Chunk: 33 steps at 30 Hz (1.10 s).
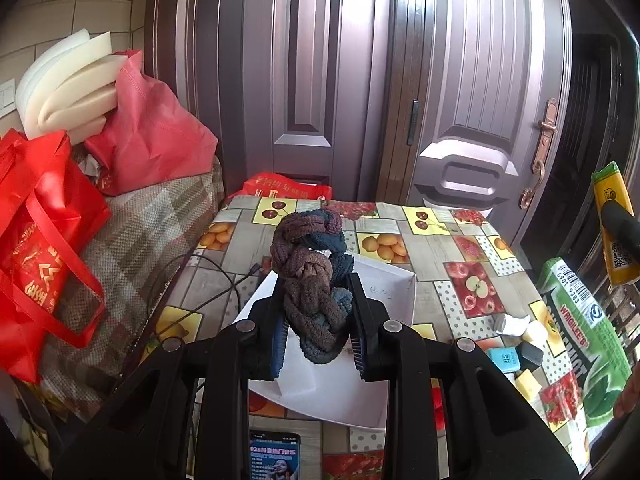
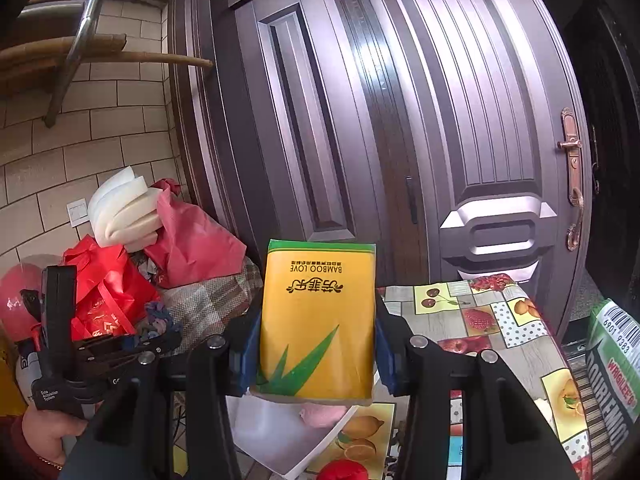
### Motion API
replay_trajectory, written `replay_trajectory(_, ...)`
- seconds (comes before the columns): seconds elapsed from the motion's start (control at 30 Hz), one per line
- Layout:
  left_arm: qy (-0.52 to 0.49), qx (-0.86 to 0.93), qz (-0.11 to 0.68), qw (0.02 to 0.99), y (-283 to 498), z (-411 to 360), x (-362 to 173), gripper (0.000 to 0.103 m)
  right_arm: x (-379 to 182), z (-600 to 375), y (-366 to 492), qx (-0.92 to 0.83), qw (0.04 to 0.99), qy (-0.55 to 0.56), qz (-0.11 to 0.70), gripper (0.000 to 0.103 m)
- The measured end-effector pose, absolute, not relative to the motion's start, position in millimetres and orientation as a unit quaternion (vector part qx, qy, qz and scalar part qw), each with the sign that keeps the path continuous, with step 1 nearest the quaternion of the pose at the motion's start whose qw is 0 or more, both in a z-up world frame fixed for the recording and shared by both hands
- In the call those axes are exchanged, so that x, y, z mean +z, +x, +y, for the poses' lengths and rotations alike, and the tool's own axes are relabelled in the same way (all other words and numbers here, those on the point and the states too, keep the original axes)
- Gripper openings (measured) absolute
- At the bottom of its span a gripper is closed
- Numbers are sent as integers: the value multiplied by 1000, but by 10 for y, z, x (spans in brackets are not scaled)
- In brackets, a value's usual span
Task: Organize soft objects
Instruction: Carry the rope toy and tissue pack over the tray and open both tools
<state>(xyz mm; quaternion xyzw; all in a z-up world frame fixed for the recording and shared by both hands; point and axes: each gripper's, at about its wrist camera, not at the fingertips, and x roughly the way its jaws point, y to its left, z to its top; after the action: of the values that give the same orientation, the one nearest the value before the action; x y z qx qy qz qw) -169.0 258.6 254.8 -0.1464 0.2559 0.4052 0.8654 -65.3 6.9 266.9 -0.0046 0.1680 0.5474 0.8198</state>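
My left gripper is shut on a braided brown and blue knitted cloth, held upright above a white box on the fruit-patterned table. My right gripper is shut on a yellow and green tissue pack, lifted above the same white box. In that box a pink soft thing shows under the pack. The tissue pack also appears at the right edge of the left wrist view. The left gripper with the cloth shows at the left of the right wrist view, held by a hand.
Red bags and white foam pieces pile on a checked seat at the left. A green Wrigley's box stands at the right table edge, with small sponges and erasers beside it. A phone lies at the near edge. Brown doors stand behind.
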Motion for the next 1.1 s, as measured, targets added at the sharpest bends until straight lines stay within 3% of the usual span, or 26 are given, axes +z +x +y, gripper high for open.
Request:
replay_trajectory(0.27,-191,394,299,848,-1503,3052,2181,26,2302,583,-633,566,791,-39,228,47)
replay_trajectory(0.63,-229,396,357,814,-1326,3624,1528,27,1278,1301,-646,574,732,-106,352,47)
replay_trajectory(0.7,-230,396,365,810,-1305,3681,1416,34,1116,1416,-657,574,723,-116,367,49)
replay_trajectory(0.73,-231,396,368,809,-1296,3710,1368,45,1043,1469,-672,575,719,-122,372,49)
replay_trajectory(0.77,-231,399,370,806,-1295,3736,1325,67,974,1513,-681,575,716,-126,376,49)
replay_trajectory(0.83,-227,415,366,801,-1319,3786,1272,100,867,1580,-696,576,712,-128,381,54)
replay_trajectory(0.87,-224,427,362,798,-1346,3806,1267,103,826,1600,-706,577,710,-128,383,67)
replay_trajectory(0.9,-224,438,356,794,-1376,3830,1276,103,801,1610,-717,577,712,-129,380,90)
replay_trajectory(0.93,-225,447,350,792,-1415,3847,1294,103,796,1603,-728,578,715,-128,372,97)
replay_trajectory(0.97,-226,455,343,790,-1457,3859,1320,103,807,1586,-740,580,719,-127,362,103)
replay_trajectory(1.1,-212,484,321,786,-1583,3805,1460,103,900,1515,-756,569,738,-130,337,103)
